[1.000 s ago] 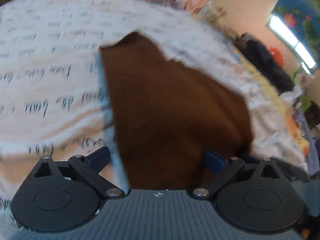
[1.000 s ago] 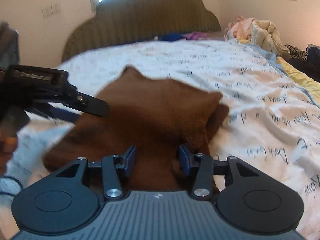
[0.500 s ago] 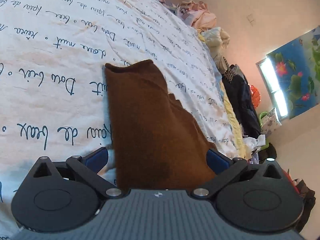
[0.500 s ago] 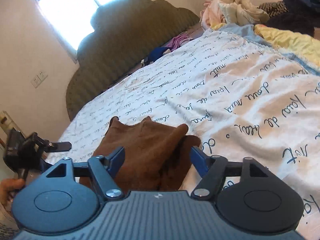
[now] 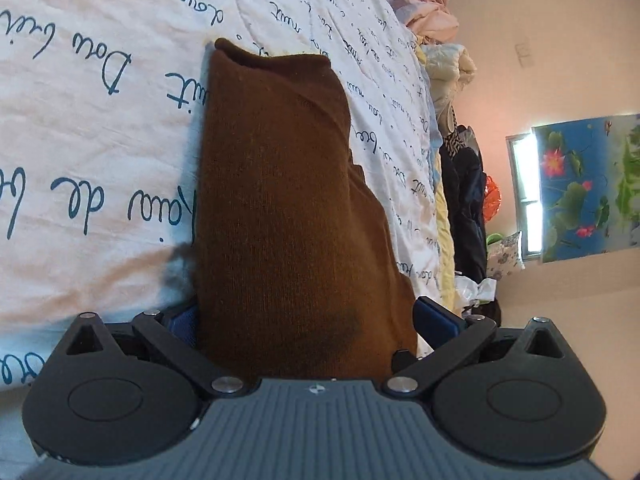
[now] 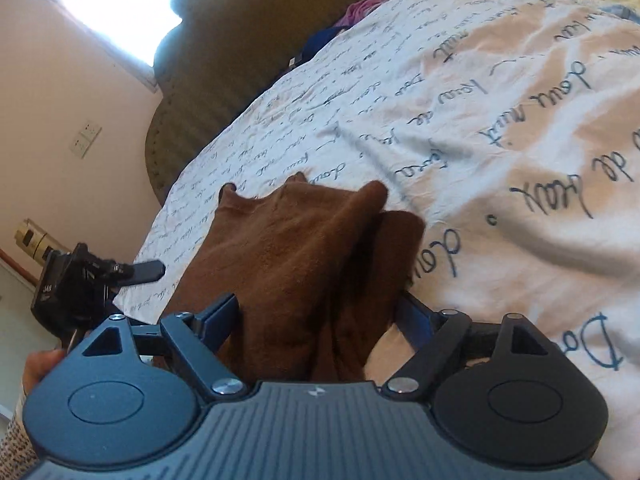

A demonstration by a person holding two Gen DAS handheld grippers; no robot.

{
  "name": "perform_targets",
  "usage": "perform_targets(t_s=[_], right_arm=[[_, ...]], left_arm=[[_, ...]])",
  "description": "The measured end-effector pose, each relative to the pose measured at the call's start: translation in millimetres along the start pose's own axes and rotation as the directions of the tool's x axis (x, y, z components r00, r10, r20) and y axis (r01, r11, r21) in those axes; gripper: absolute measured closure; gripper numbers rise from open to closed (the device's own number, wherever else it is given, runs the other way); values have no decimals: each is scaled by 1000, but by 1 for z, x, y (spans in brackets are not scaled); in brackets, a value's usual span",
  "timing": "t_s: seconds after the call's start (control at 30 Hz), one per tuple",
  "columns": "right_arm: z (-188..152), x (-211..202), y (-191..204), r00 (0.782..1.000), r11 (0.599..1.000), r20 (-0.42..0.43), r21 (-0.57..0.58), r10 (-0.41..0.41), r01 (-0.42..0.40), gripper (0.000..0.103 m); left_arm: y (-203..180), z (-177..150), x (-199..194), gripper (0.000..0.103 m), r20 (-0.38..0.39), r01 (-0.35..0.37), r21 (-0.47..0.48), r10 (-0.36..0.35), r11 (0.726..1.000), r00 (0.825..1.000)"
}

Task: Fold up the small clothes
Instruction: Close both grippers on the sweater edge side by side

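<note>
Both sets of fingers stand wide, gripping nothing: right gripper (image 6: 318, 316) and left gripper (image 5: 306, 320) each straddle my brown garment (image 5: 288, 200), lying folded on the bedspread (image 5: 80, 120) toward 12 o'clock. Fold laid down, I judge; next, re-pinch an edge.

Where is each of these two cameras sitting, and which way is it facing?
Left wrist view: sits on the left gripper, looks along its open fingers over the brown garment on the bedsheet toward a clothes pile; no body part shows.
Right wrist view: sits on the right gripper, faces the headboard and window; the left gripper and a hand show.
Shared: garment and lettered sheet.
</note>
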State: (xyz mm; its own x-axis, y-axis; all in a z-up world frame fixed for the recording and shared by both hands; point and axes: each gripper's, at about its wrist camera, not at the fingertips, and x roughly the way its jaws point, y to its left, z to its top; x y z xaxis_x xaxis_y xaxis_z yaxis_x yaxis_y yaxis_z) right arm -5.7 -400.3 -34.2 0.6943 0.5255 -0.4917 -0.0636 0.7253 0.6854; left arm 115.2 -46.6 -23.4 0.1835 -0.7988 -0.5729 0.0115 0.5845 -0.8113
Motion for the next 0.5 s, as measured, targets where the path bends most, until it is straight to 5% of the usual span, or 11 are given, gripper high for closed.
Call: perform_targets(t_s=[0.03, 0.17, 0.27, 0.37, 0.5], right_arm=[[1, 3, 6, 1000, 1000, -16, -19, 12, -12, 20], [7, 11, 20, 999, 998, -32, -66, -17, 15, 59], [10, 17, 26, 997, 991, -34, -117, -64, 59, 67], [5, 13, 43, 992, 969, -5, -211, -130, 126, 73], [-4, 11, 84, 975, 905, 64, -365, -211, 220, 76]], left_arm=[[0, 0, -1, 0, -5, 8, 4, -8, 1000, 1000], [-7, -4, 0, 13, 8, -45, 58, 44, 997, 999], [-24, -9, 2, 45, 39, -176, 178, 172, 968, 984], [-34, -13, 3, 57, 77, -236, 261, 223, 936, 972], [-57, -31, 3, 66, 192, -347, 412, 292, 843, 937]])
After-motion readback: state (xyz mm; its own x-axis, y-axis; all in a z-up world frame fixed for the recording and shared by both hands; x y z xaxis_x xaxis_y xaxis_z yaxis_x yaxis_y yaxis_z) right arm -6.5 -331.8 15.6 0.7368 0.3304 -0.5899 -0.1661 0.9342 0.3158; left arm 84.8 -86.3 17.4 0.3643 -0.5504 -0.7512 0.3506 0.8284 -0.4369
